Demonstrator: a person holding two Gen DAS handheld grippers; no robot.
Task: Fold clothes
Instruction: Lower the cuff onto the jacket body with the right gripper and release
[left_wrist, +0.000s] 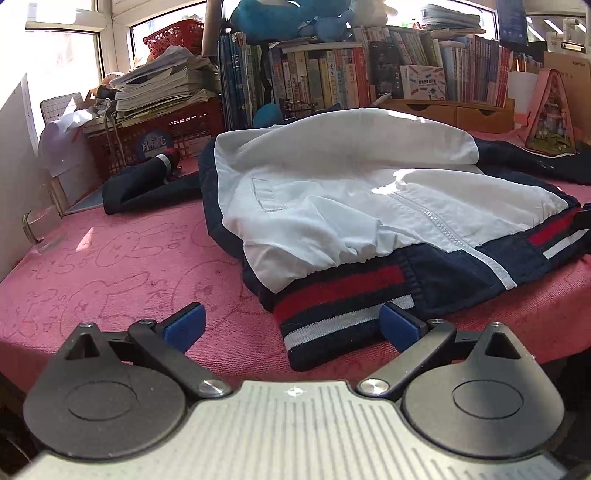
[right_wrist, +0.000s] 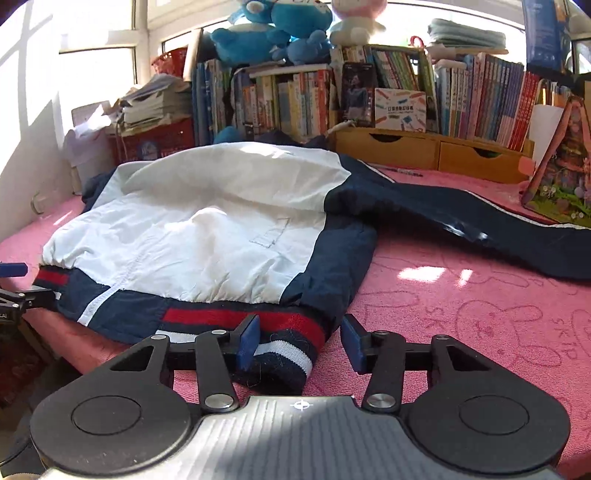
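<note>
A white and navy jacket (left_wrist: 332, 195) with a red, white and navy ribbed hem lies front up on the pink cloth (left_wrist: 110, 266). It also shows in the right wrist view (right_wrist: 207, 225). My left gripper (left_wrist: 293, 326) is open at the near edge, its jaws either side of the hem's left corner (left_wrist: 325, 328). My right gripper (right_wrist: 301, 343) is open, its jaws either side of the hem's right corner (right_wrist: 291, 347). One navy sleeve (right_wrist: 461, 225) stretches out to the right. The other sleeve (left_wrist: 140, 184) lies out to the left.
Books (right_wrist: 369, 99) and wooden drawers (right_wrist: 424, 147) line the back. A red crate with stacked papers (left_wrist: 159, 122) stands back left. A pink triangular box (right_wrist: 561, 177) stands at the right. Blue plush toys (right_wrist: 273, 33) sit on the books. The left gripper's tip (right_wrist: 13, 269) shows at the left edge.
</note>
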